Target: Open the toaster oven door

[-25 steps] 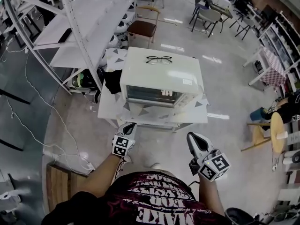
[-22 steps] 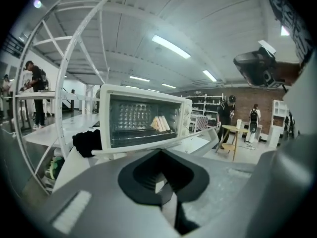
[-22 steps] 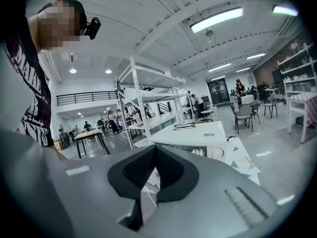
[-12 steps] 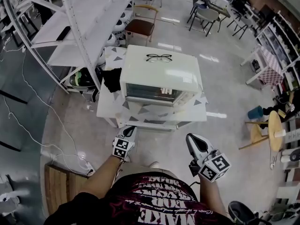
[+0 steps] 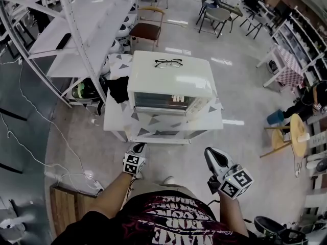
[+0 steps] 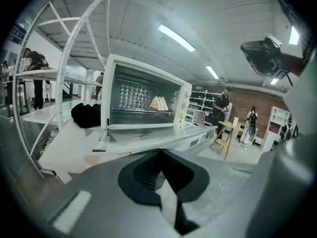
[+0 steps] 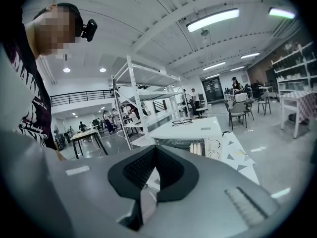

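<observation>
While the person stands back from it, the head view shows the white box-shaped toaster oven [image 5: 171, 83] on a white patterned table [image 5: 168, 127], its glass door [image 5: 159, 102] closed. The left gripper [image 5: 139, 148] and right gripper [image 5: 211, 153] hover well apart from it. The left gripper view shows jaws pressed together, empty, with the oven ahead. The right gripper view shows the same, clenched on nothing. The task looks unstarted: reaching, gripping and pulling all remain.

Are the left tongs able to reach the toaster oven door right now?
Probably not yet: the left tongs hang short of the table edge, apart from the toaster oven door. Nothing blocks the way, so a step forward should do.
</observation>
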Action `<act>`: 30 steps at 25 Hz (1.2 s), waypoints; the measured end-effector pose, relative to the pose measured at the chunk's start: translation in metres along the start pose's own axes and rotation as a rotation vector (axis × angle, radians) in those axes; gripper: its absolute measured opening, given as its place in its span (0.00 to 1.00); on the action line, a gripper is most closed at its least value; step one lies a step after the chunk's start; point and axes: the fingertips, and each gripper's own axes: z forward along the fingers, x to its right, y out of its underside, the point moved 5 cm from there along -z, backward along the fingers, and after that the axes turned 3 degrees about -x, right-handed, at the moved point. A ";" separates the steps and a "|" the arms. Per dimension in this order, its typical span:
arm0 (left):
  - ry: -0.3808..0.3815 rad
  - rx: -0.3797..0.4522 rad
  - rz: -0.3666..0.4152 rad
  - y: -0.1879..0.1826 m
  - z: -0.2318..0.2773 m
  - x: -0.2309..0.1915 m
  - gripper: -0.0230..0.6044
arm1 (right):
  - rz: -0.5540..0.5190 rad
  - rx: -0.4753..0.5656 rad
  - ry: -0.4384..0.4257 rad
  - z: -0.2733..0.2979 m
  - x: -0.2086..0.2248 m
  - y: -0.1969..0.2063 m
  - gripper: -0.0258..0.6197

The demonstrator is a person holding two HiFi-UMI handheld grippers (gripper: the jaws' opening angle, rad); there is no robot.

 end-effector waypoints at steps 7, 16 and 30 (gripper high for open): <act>0.042 -0.087 0.024 0.015 -0.015 0.004 0.04 | 0.004 0.037 0.014 -0.007 -0.004 0.004 0.08; 0.046 -0.006 0.074 -0.036 -0.061 0.030 0.04 | -0.025 0.061 -0.030 0.002 -0.003 0.000 0.08; -0.144 0.306 0.139 -0.196 -0.143 0.052 0.04 | -0.173 0.106 -0.078 0.020 0.000 -0.022 0.08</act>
